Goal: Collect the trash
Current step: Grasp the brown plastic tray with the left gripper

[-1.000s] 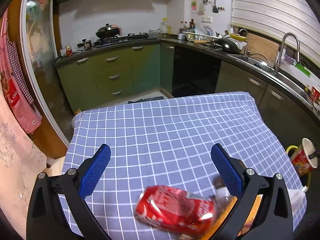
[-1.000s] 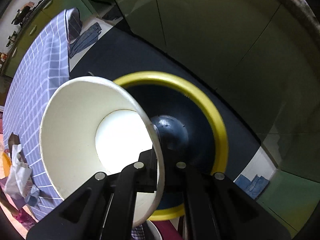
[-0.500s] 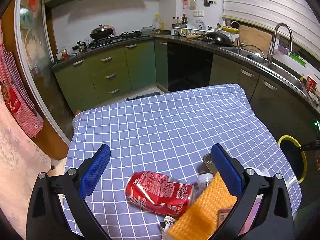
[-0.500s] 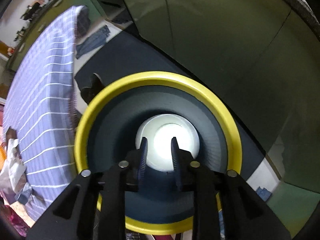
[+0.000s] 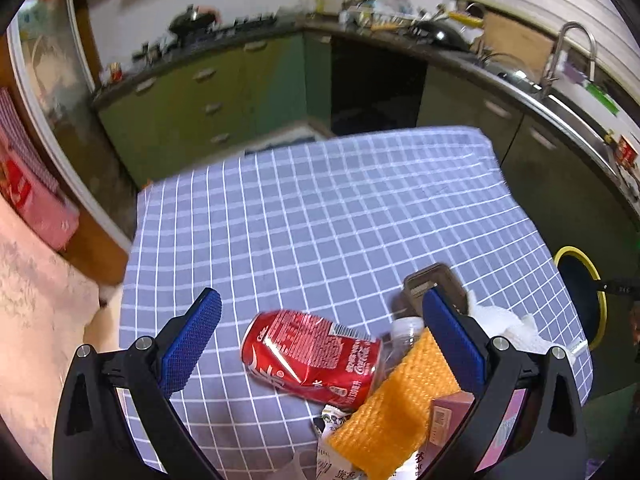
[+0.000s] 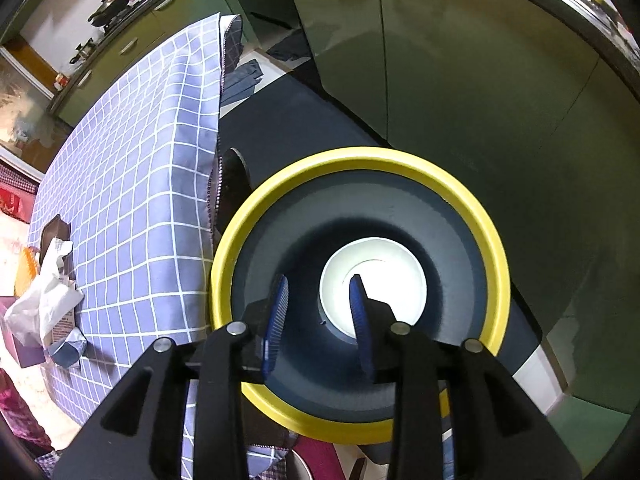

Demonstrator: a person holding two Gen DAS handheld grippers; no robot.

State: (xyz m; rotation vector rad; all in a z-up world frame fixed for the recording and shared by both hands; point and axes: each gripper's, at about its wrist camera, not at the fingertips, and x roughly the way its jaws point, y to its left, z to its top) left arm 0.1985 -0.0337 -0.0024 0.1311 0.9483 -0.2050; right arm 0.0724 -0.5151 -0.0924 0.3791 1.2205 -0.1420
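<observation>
White paper cup (image 6: pixel 370 284) sits upright at the bottom of a dark bin with a yellow rim (image 6: pixel 280 184), which stands on the floor just beside the table. One piece of trash is therefore already collected.

Most of the work remains. On the blue checked tablecloth (image 5: pixel 320 208), near the edge closest to the viewer, a pile of rubbish is left: a dented red soda can (image 5: pixel 312 354) lying on its side, an orange textured sponge or pad (image 5: pixel 400 404) touching it, a clear plastic bottle (image 5: pixel 402 332) partly hidden behind the can, crumpled white paper (image 5: pixel 500 328), a dark flat tray or packet (image 5: pixel 432 280), and some printed wrappers and a small box at the bottom edge, too cut off to identify. By my judgement the task is in its early part.

The right gripper (image 6: pixel 320 304) hangs directly above the bin's mouth, pointing steeply down into it. Its blue-padded jaws are opening, with nothing between them; the cup lies well below.

The left gripper (image 5: pixel 320 340) hovers over the pile, tilted downward toward the table. Its jaws are spread wide and hold nothing. The red can lies between the line of its two fingers, apart from both pads, which makes it the likely next pick.
</observation>
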